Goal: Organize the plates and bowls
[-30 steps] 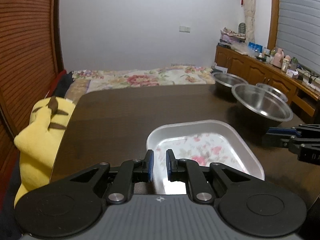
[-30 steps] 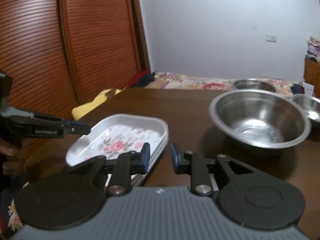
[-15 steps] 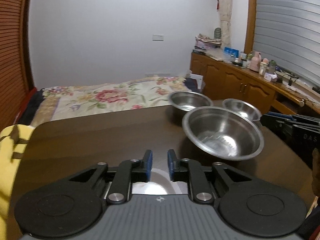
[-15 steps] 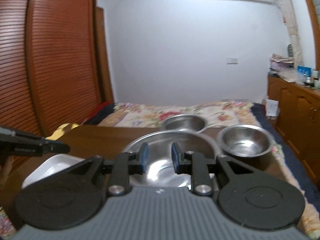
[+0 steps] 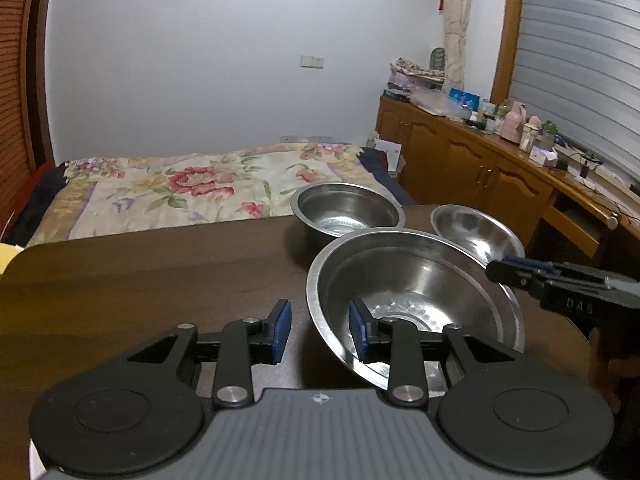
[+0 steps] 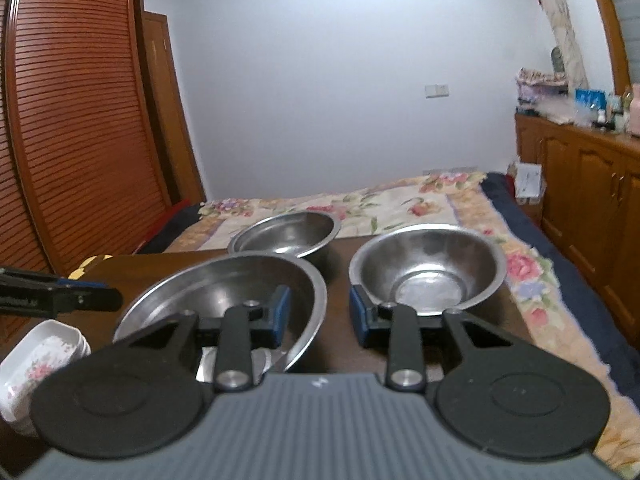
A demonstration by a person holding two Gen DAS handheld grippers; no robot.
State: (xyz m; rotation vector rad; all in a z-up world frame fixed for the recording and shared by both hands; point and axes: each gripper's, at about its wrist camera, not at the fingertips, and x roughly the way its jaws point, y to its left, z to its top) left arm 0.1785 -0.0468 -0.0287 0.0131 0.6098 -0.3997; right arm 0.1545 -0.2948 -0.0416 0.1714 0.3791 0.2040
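Now both the left gripper (image 5: 319, 330) and right gripper (image 6: 319, 314), freshly parted, straddle the upright large bowl's (image 5: 404, 280) rim.

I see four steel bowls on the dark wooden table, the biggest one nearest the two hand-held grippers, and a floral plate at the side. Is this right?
Not quite: there are three steel bowls, not four. The right wrist view shows them all: the biggest bowl nearest, a second bowl beside it, and a third bowl behind. The floral plate at the side and the dark wooden table are as you say.

Right gripper (image 6: 319, 314) jaws just opening, empty, straddling large bowl (image 6: 224, 300) rim; floral plate (image 6: 36, 360) left.
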